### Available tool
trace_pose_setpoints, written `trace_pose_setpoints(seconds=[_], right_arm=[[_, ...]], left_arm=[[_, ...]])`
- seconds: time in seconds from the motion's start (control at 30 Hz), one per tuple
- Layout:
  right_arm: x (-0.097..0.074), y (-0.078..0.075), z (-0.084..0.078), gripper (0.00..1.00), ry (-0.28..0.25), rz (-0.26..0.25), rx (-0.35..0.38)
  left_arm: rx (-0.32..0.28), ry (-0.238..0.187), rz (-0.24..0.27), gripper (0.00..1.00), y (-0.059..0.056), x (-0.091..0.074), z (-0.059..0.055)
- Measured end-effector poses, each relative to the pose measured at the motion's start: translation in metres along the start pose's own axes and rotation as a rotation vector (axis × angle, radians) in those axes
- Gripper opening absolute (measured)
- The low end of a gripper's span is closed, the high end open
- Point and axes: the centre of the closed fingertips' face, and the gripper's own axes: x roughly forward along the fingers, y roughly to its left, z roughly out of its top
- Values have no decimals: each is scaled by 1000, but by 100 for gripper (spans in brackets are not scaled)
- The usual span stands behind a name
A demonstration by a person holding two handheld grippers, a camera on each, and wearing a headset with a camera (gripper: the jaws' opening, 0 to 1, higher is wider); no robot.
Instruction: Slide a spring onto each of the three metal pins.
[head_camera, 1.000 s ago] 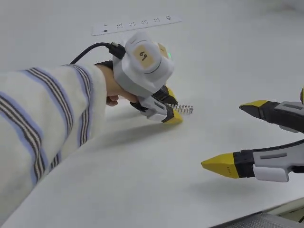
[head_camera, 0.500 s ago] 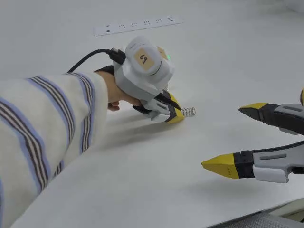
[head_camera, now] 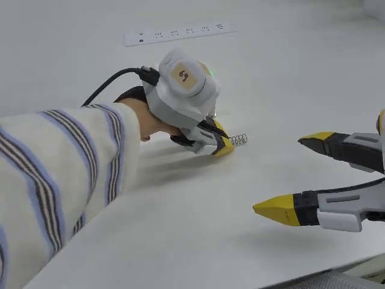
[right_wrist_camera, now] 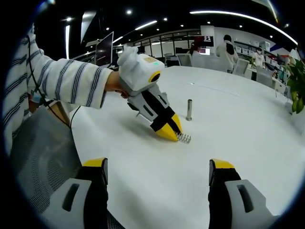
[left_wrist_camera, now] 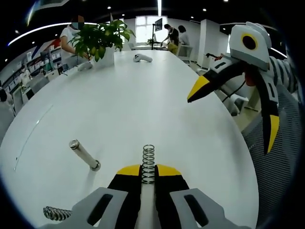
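Left gripper had its yellow-tipped jaws pinched together on a small coiled metal spring, low over the white tabletop. The spring's long axis ran straight along the jaws, with its free end jutting forward past the tips. A short upright metal pin stood near it. Right gripper hovered well apart, jaws wide and empty.

On flat white table, left gripper with jaws pinching coiled steel spring jutting forward, cylindrical metal pin upright just left of it, second loose wire spring nearer left, right gripper well apart rightward, jaws spread, white power strip far behind
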Motion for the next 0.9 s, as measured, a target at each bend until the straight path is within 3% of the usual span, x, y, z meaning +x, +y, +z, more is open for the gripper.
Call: trace_pose_setpoints(seconds=[0.13, 0.3, 0.67, 0.9], right_arm=[[-2, -1, 0, 86, 3, -7, 0], [-3, -1, -2, 84, 7, -9, 4], [-5, 2, -3, 84, 5, -7, 11], [-4, 2, -4, 84, 8, -3, 9]], left_arm=[[-38, -7, 0, 2, 5, -2, -2], [-81, 4, 49, 2, 12, -6, -7], [-107, 3, 56, 2, 12, -17, -16], [-106, 22, 93, 2, 15, -32, -22]])
